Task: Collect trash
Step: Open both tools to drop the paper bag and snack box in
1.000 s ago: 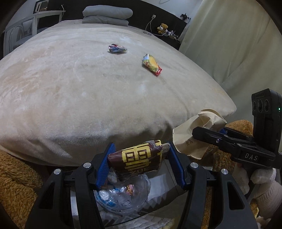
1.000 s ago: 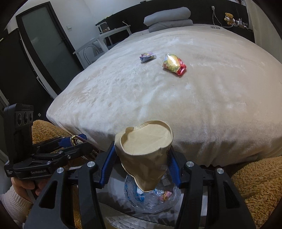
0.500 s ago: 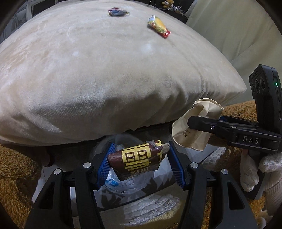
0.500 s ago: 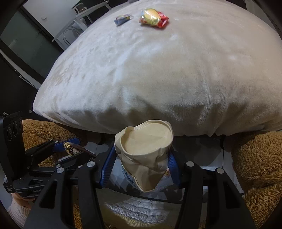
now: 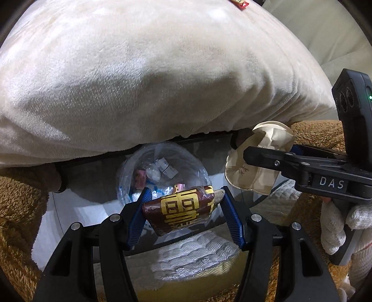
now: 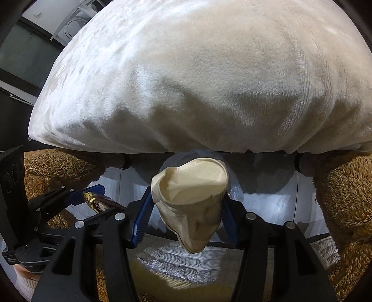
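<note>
Two pieces are in hand above the bag point(image 5: 162, 172) by the bed point(image 5: 139, 81): left claw point(image 5: 183, 209) clamps a wrapper point(image 5: 179, 211), right claw point(image 6: 186, 209) a crushed cup point(image 6: 190, 199); neither dropped yet, and one packet point(image 5: 240, 2) remains on the bed.

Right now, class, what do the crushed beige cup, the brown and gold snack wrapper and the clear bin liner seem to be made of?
Crushed beige cup: matte paper, by its stiff creases. Brown and gold snack wrapper: glossy printed plastic film, probably, given its sheen. Clear bin liner: thin see-through plastic, wrinkled and glinting.
</note>
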